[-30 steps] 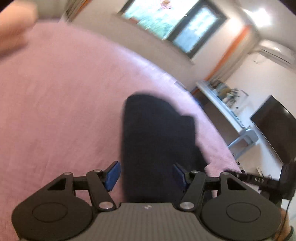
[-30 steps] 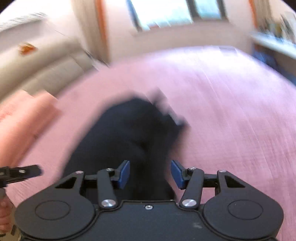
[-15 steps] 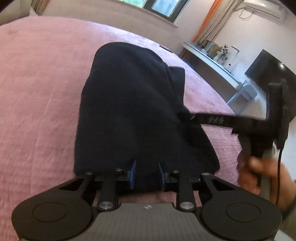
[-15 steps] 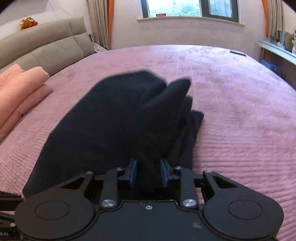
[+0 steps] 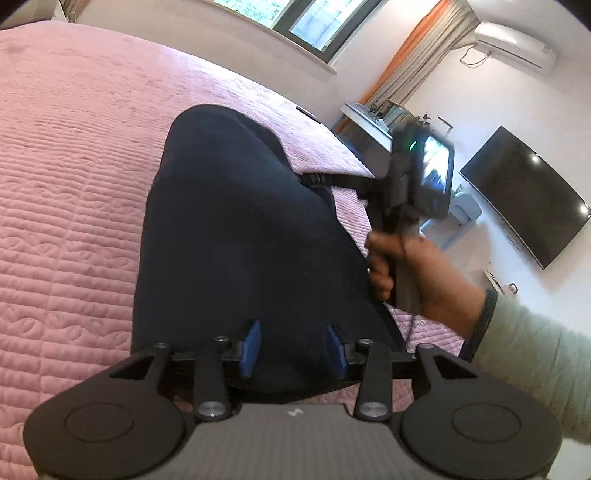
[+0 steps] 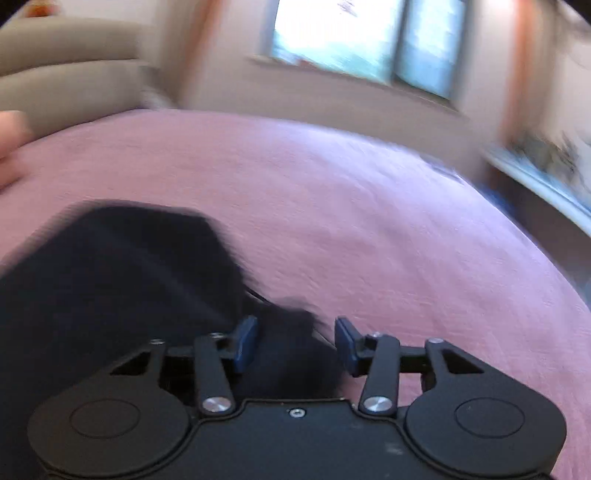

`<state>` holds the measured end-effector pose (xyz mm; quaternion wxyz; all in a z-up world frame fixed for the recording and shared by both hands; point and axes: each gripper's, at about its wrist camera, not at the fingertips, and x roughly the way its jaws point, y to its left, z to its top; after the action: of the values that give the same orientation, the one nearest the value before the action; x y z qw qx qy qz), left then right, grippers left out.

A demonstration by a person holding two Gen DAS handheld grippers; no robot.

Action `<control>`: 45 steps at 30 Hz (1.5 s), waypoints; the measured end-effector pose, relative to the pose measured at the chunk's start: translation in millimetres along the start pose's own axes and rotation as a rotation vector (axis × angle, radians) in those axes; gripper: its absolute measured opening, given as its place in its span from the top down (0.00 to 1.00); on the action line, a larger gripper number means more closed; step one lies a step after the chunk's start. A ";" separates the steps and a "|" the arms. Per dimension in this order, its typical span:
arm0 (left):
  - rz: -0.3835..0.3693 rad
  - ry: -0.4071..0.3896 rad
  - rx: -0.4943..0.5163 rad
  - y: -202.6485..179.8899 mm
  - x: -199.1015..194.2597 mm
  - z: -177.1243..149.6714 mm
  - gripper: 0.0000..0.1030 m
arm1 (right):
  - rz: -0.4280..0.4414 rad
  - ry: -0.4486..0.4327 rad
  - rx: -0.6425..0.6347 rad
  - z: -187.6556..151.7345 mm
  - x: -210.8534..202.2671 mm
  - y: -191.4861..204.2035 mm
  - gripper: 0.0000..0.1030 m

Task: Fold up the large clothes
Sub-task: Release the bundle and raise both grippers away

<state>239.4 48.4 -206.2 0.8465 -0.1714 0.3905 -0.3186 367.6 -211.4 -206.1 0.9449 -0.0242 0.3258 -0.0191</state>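
Observation:
A dark navy garment (image 5: 236,229) lies folded lengthways on the pink quilted bed (image 5: 66,177). My left gripper (image 5: 293,347) is open over its near edge, the blue pads apart with the cloth between and under them. My right gripper (image 6: 295,341) is open too, above the garment's right edge (image 6: 122,280); its view is blurred by motion. In the left wrist view the right gripper (image 5: 402,192) is held in a hand beside the garment's right side, raised off the bed.
A window (image 5: 295,26) is on the far wall, with a desk (image 5: 369,118) and a wall TV (image 5: 524,195) to the right of the bed. A beige headboard (image 6: 66,85) shows at the left in the right wrist view.
Both grippers were shut on the garment's near edge half a second ago and have opened, letting it go. The right gripper has lifted and swung away to the right.

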 end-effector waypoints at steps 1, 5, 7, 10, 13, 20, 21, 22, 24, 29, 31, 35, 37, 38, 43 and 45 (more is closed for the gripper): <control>-0.004 -0.001 0.008 -0.5 2.0 -1.1 0.56 | 0.052 0.024 0.085 -3.0 1.5 -15.7 0.33; 0.018 0.034 0.011 -5.6 8.1 1.4 0.55 | 0.033 -0.033 0.070 1.4 -56.4 -24.1 0.40; 0.040 0.039 0.022 -16.2 -0.2 3.2 0.56 | 0.007 -0.033 0.096 -5.1 -94.6 -33.6 0.39; 0.072 0.017 0.072 -41.5 -22.7 5.9 0.52 | 0.041 -0.011 0.184 -30.0 -150.7 -45.5 0.30; 0.092 0.068 0.093 -61.5 -42.6 7.2 0.29 | 0.040 0.080 0.206 -61.0 -194.1 -48.5 0.25; 0.197 0.019 0.067 -89.4 -103.7 -2.6 0.29 | 0.008 0.359 0.494 -124.3 -244.1 -75.8 0.25; 0.233 -0.001 0.087 -97.6 -114.0 -3.0 0.28 | 0.006 0.357 0.517 -122.7 -252.1 -77.5 0.25; 0.266 -0.019 0.109 -104.9 -122.8 -3.7 0.27 | 0.004 0.338 0.523 -114.5 -260.3 -76.0 0.25; 0.335 -0.056 0.158 -123.0 -139.5 -2.2 0.23 | 0.000 0.275 0.490 -92.4 -285.7 -66.2 0.25; 0.252 -0.123 0.126 -161.9 -188.3 12.9 0.13 | 0.042 0.027 0.263 -33.7 -368.5 -6.7 0.21; 0.337 -0.185 0.142 -179.6 -204.4 19.0 0.02 | 0.040 -0.032 0.190 -22.2 -391.8 17.2 0.20; 0.529 -0.282 0.240 -205.9 -222.2 17.2 0.00 | 0.098 0.005 0.207 -18.6 -406.5 36.8 0.20; 0.588 -0.283 0.269 -209.0 -222.9 12.5 0.00 | 0.180 0.091 0.263 -16.6 -399.2 35.5 0.20; 0.588 -0.270 0.276 -208.7 -222.3 9.9 0.00 | 0.195 0.103 0.272 -17.0 -398.0 36.5 0.20; 0.557 -0.249 0.313 -215.9 -219.1 -0.8 0.00 | 0.075 0.065 0.178 -20.9 -412.3 56.6 0.20; 0.558 -0.231 0.325 -217.5 -215.6 -0.6 0.00 | 0.097 0.062 0.198 -22.5 -412.8 56.7 0.20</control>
<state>44.7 33.0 29.6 0.9559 0.0443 0.2680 -0.1115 29.9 -134.2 26.7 0.9320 0.0855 0.3522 -0.0062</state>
